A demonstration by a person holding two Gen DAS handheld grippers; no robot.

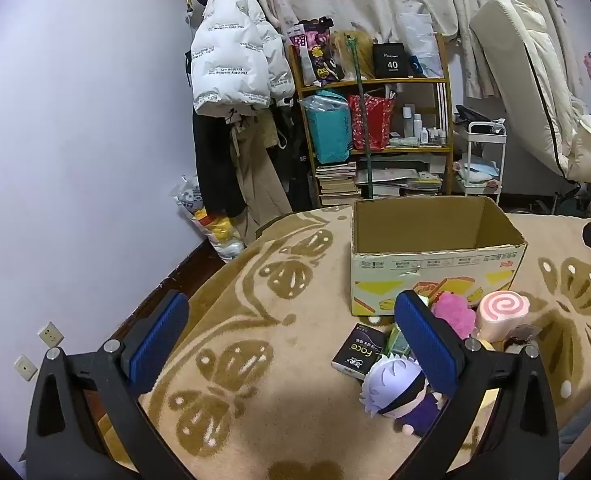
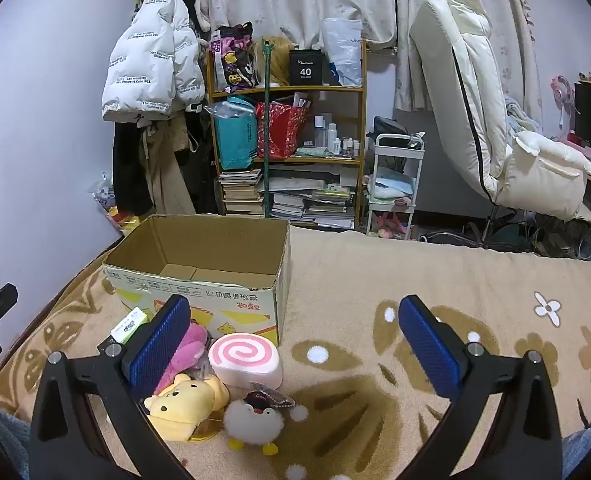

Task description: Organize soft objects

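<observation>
Only our left camera shows the white-haired doll (image 1: 399, 392) in purple, lying against the inner face of the left claw's (image 1: 291, 340) right finger, with a black packet (image 1: 358, 350) just beyond it. Only our right camera shows the yellow bear (image 2: 187, 404) and the fluffy white penguin (image 2: 255, 424), low between the fingers of the right claw (image 2: 295, 344), nearer its left finger. Both claws are spread wide, holding nothing. The pink swirl roll (image 2: 245, 360) and pink plush (image 2: 189, 350) sit ahead, touching the front of the open cardboard box (image 2: 199, 300) on the beige blanket (image 2: 375, 280).
</observation>
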